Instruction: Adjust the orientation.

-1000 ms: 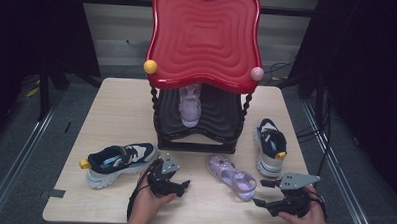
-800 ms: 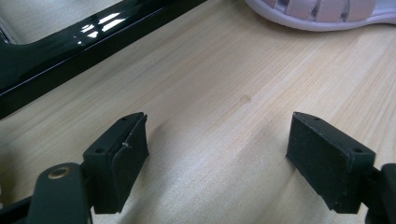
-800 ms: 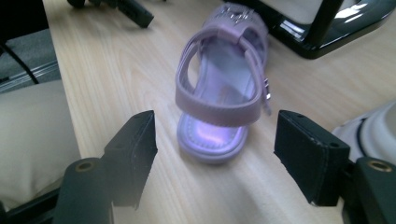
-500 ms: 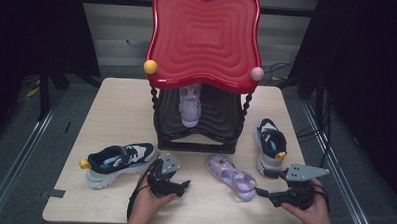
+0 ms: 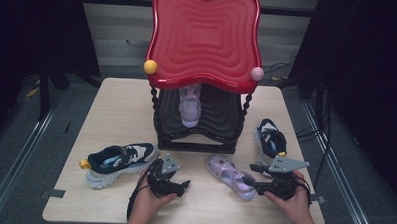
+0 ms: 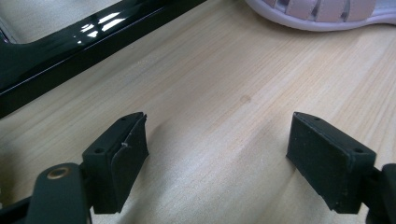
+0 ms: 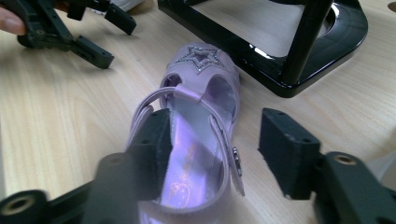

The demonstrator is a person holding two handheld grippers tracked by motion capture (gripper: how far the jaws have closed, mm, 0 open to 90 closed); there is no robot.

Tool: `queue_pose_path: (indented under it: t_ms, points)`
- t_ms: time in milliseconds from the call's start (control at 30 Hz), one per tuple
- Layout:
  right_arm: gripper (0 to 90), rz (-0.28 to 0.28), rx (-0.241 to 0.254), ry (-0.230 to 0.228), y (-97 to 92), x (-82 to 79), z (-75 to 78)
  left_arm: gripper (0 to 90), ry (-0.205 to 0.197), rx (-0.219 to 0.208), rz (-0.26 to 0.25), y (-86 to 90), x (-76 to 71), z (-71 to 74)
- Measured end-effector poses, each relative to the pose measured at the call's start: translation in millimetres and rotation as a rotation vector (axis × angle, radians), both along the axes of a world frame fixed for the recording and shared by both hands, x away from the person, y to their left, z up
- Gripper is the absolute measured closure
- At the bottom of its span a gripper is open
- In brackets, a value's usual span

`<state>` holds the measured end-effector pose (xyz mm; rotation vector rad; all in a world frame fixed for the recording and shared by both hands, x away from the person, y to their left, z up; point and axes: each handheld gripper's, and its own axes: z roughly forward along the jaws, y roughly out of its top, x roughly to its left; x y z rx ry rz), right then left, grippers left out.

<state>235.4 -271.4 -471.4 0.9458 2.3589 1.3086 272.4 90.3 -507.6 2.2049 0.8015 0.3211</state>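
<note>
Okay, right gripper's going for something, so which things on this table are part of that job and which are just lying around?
In play, as it looks:
- right gripper, open, one of its fingers inside the heel end of the purple sandal
- its mate on the shoe rack

Lying about:
- navy sneaker
- second sneaker
- left gripper, open over bare table

The lilac sandal (image 5: 232, 176) (image 7: 198, 135) with a glittered star on its toe lies upright on the wooden table (image 5: 121, 114), strap buckled. Its toe points toward the black rack base (image 5: 200, 142) (image 7: 280, 51); its heel lies at the table's near edge.
</note>
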Motion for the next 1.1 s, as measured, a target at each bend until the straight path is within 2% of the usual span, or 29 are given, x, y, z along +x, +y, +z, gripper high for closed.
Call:
queue_pose_path:
  t_ms: [333,667,900,1100]
  points:
    - [56.9,-0.009,-0.017,-0.003,7.4,5.1,-9.4,19.2,0.0,0.007,-0.006,0.2,0.2,0.2]
    - [65.8,-0.029,-0.004,-0.003,11.1,9.0,-15.8,19.2,0.0,0.002,-0.001,0.0,0.0,0.0]
    - [72.6,-0.03,-0.021,-0.007,12.9,10.2,-17.0,19.2,0.001,0.002,-0.001,0.0,0.0,0.0]
    - [74.4,-0.032,-0.043,-0.009,13.5,11.3,-17.7,19.2,0.0,0.002,-0.001,0.0,0.0,0.0]
